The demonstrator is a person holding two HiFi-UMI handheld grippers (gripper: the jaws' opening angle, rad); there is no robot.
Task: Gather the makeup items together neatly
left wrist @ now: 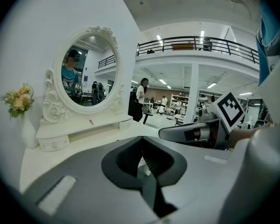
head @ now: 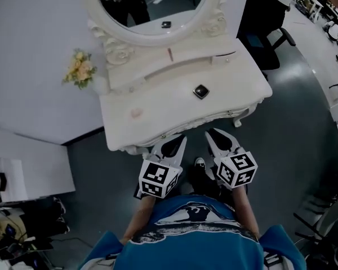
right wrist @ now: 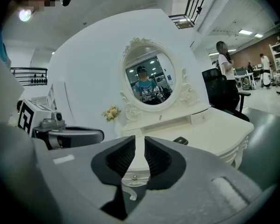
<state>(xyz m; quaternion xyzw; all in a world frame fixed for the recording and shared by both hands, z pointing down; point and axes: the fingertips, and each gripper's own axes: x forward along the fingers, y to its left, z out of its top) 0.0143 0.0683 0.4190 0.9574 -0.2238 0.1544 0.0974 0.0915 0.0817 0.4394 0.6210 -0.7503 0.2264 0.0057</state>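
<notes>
Both grippers hang at the front edge of the white dressing table (head: 253, 89), side by side, each pointing toward the oval mirror (head: 152, 35). The left gripper (head: 177, 139) (left wrist: 141, 146) has its pads pressed together with nothing between them. The right gripper (head: 216, 135) (right wrist: 139, 148) has its pads a narrow slit apart and grips nothing; only the table's front shows through the slit. A dark square compact (head: 200, 91) (right wrist: 180, 140) lies flat on the tabletop ahead of both grippers, apart from their tips. In the head view it falls between the lines of the two grippers; in the right gripper view it sits beyond and just right of the slit. It is turned like a diamond, one corner toward the person. A thin reddish stick (head: 170, 54) (left wrist: 90, 122) (right wrist: 159, 118) lies on the raised shelf under the mirror, farther off, its long axis running from the mirror toward the table's front edge. A faint pink round thing (head: 136, 113) rests on the tabletop ahead and left of the left gripper; what it is cannot be told. A vase of pale flowers (head: 80, 69) stands at the table's left end.
</notes>
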